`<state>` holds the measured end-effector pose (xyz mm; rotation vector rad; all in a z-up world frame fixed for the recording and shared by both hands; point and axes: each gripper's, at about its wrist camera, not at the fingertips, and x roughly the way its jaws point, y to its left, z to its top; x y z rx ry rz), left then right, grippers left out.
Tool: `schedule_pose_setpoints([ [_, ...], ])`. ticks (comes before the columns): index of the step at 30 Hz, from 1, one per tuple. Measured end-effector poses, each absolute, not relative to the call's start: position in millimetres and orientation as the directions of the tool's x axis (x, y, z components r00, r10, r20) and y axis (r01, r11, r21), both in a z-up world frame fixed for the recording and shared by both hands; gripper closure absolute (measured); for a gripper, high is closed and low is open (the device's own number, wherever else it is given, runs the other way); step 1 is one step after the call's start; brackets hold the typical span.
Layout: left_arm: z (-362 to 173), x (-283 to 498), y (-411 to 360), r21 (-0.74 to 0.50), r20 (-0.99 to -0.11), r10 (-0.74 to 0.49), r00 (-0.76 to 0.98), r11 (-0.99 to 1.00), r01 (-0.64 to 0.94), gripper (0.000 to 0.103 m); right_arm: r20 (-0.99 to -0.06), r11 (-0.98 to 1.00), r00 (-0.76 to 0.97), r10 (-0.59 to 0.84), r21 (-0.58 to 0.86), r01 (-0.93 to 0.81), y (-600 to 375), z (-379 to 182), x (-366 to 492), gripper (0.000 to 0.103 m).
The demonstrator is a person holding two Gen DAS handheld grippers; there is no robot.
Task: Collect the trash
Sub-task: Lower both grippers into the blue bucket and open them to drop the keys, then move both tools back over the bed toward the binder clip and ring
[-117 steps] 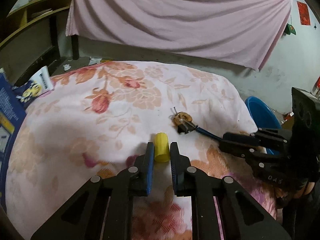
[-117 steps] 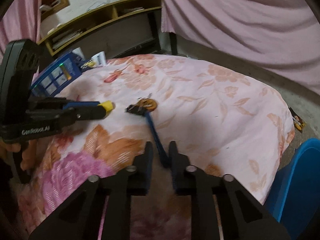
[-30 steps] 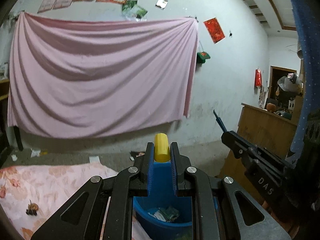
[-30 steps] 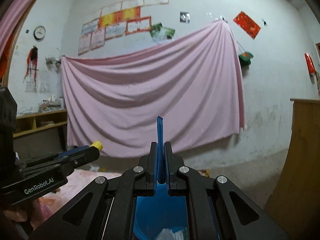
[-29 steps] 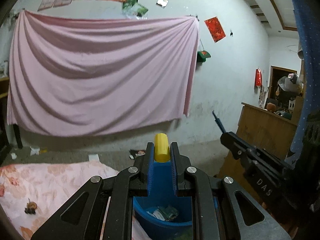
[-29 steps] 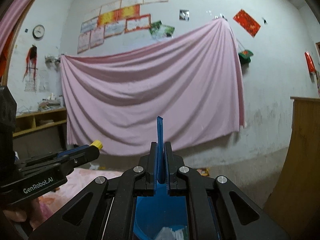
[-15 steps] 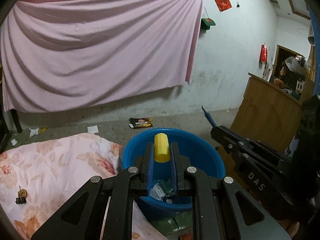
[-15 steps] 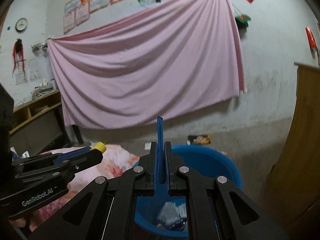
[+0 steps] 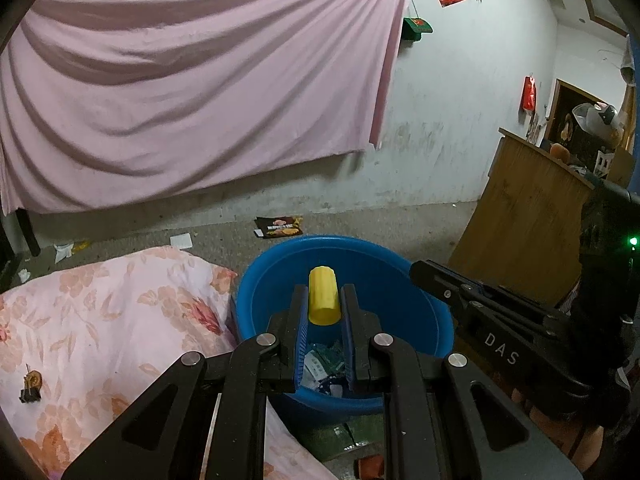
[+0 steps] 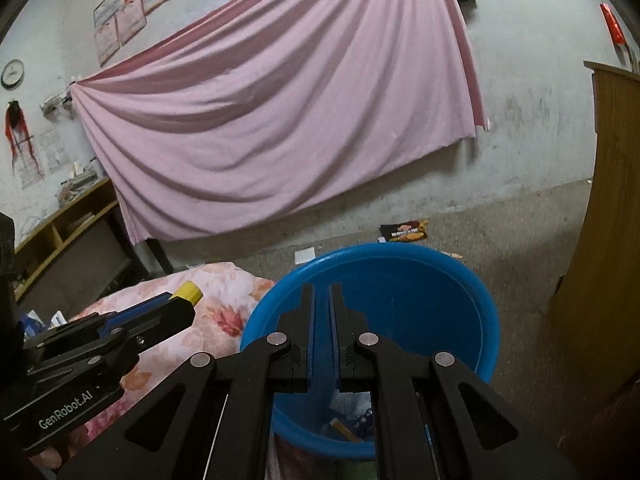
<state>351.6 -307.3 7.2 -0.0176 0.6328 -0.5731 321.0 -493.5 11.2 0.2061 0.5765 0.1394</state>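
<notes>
My left gripper (image 9: 324,292) is shut on a short yellow cylinder (image 9: 323,300), which juts past the blue pads above the inside of a blue basin (image 9: 280,252). Paper scraps (image 9: 320,364) lie at the basin's bottom. In the right wrist view, the same cylinder (image 10: 187,291) and left gripper (image 10: 178,308) hover over the bed's edge, left of the basin (image 10: 400,250). My right gripper (image 10: 322,290) is shut above the basin. Nothing sticks out past its tips, and the blue slit between its pads blends with the basin. Its black fingers (image 9: 416,270) reach over the basin's right rim.
A floral bed cover (image 9: 100,312) borders the basin on the left, with a small clip (image 9: 30,384) lying on it. A wooden cabinet (image 9: 520,220) stands close on the right. A snack wrapper (image 9: 280,226) and paper bits lie on the floor beyond. A shelf (image 10: 60,232) is at far left.
Both grippers tipped downward and now hang over the basin. The thin blue strip that stood up out of the right gripper no longer shows beyond its tips. The left still grips the cylinder.
</notes>
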Motion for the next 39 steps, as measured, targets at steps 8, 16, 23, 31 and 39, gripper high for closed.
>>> schedule_pose_setpoints([
  [8,1.7,359.4,-310.5,-0.202,-0.582,-0.508,0.635,0.847,0.492,0.09,-0.54,0.969,0.822,0.183,0.24,-0.058,-495.5,12.5,323.9,0.097],
  [16,-1.9,362.8,-305.4,-0.216,-0.592,-0.5,0.633,0.854,0.473,0.073,-0.539,0.969,0.825,0.171,0.242,-0.043,-497.7,13.0,324.7,0.097],
  [23,10.7,356.1,-282.5,-0.206,-0.571,-0.451,0.686,0.887,0.413,0.068,-0.501,0.972,0.847,0.177,0.224,-0.071,-485.9,19.7,321.7,0.097],
  [31,37.6,335.7,-231.9,-0.176,-0.479,-0.375,0.794,0.927,0.331,0.057,-0.362,0.972,0.911,0.198,0.191,-0.136,-458.5,41.7,311.4,0.079],
  [39,54.4,318.8,-175.8,-0.171,-0.399,-0.279,0.873,0.958,0.228,0.021,-0.241,0.961,0.936,0.255,0.172,-0.218,-429.3,56.9,305.4,0.054],
])
